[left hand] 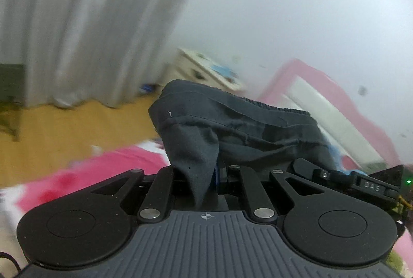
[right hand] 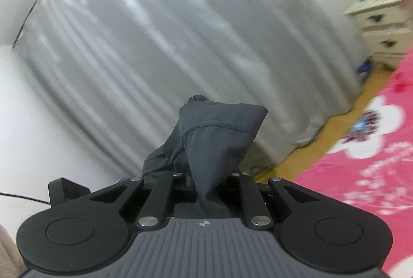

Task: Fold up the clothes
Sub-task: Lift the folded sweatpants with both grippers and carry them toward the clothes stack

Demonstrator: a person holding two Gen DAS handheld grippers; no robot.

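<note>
Both the left gripper [left hand: 206, 182] and right gripper [right hand: 206, 185] clamp the dark garment [left hand: 232, 123], bunched toward twelve o'clock, so a thin pinch might slip mid-fold.

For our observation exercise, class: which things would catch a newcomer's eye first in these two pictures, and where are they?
First, the dark grey cloth garment, bunched at centre and pinched in both the left claw and the right claw. Next, the bright pink flowered bedspread at the lower right of the right view. Behind hangs a pale grey pleated curtain.
</note>
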